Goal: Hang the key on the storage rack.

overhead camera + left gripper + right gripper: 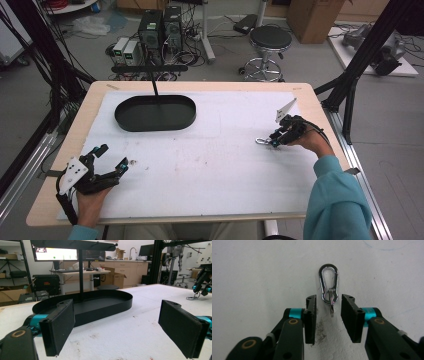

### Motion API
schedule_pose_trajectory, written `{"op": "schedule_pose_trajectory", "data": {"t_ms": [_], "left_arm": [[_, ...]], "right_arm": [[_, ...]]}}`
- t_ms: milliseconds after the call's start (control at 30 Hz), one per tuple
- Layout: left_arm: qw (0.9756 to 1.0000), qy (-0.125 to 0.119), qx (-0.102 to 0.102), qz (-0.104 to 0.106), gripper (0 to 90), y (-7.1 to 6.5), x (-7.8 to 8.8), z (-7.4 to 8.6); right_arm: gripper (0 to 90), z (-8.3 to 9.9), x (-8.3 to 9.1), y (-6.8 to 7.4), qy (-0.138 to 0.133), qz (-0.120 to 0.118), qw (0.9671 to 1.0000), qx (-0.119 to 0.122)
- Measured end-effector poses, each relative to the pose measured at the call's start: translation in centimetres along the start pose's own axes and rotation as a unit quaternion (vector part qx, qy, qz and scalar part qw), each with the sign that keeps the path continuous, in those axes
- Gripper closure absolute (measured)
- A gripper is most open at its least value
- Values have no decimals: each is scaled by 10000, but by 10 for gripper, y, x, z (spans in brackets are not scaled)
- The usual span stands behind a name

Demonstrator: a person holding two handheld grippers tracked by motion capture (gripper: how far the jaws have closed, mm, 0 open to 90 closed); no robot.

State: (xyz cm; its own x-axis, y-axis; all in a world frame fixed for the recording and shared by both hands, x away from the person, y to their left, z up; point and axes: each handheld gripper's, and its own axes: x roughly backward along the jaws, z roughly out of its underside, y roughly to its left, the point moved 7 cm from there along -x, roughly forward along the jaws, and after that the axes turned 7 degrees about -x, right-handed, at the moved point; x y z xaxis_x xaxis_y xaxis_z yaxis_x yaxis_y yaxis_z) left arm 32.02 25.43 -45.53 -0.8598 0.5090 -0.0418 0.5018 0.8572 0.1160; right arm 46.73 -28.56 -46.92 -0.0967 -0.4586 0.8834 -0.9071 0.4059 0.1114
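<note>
A silver carabiner clip [328, 282] lies flat on the white mat [210, 165]. My right gripper [328, 300] is open, its two black jaws on either side of the clip's lower end, not touching it. In the high view the carabiner clip [260, 141] lies just left of the right gripper [271, 140], at the mat's right side. My left gripper [114, 156] rests at the near left, wide open and holding nothing. Its view shows the left gripper [117, 307] facing a black oval tray [105, 306], with the right gripper [202, 283] and clip [192, 298] far off.
The black oval tray [125, 117] sits at the back left of the mat, and a thin black post [154, 87] with a crossbar rises from it. A small pale object [133, 161] lies beside the left gripper. A stool [270, 40] and computers stand beyond the table.
</note>
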Motion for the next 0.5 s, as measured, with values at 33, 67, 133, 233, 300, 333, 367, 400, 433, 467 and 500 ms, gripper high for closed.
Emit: {"op": "schedule_pose_trajectory", "data": {"t_ms": [33,67,133,233,300,333,367,400,433,467,500], "left_arm": [[10000,6,-5,1,141,0,0,0],[10000,5,-4,1,141,0,0,0],[10000,3,-2,2,141,0,0,0],[10000,2,-2,2,141,0,0,0],[10000,-2,1,4,141,0,0,0],[10000,3,-4,3,141,0,0,0],[10000,7,-7,5,141,0,0,0],[10000,1,-3,5,141,0,0,0],[10000,4,-5,1,141,0,0,0],[10000,3,-5,0,141,0,0,0],[10000,3,-4,7,141,0,0,0]], "right_arm": [[700,0,0,0,23,-11,10000,20],[710,0,0,0,21,-4,10000,32],[737,0,0,0,44,16,10000,21],[778,0,-1,0,94,23,9999,39],[826,0,-1,0,104,98,9998,126],[842,0,0,0,103,99,9997,172],[864,-1,0,0,109,102,9998,151],[875,-1,0,0,120,140,9997,186],[876,-1,0,0,144,157,9996,200],[879,-1,0,1,146,175,9995,213],[882,-1,0,1,162,174,9995,223]]}}
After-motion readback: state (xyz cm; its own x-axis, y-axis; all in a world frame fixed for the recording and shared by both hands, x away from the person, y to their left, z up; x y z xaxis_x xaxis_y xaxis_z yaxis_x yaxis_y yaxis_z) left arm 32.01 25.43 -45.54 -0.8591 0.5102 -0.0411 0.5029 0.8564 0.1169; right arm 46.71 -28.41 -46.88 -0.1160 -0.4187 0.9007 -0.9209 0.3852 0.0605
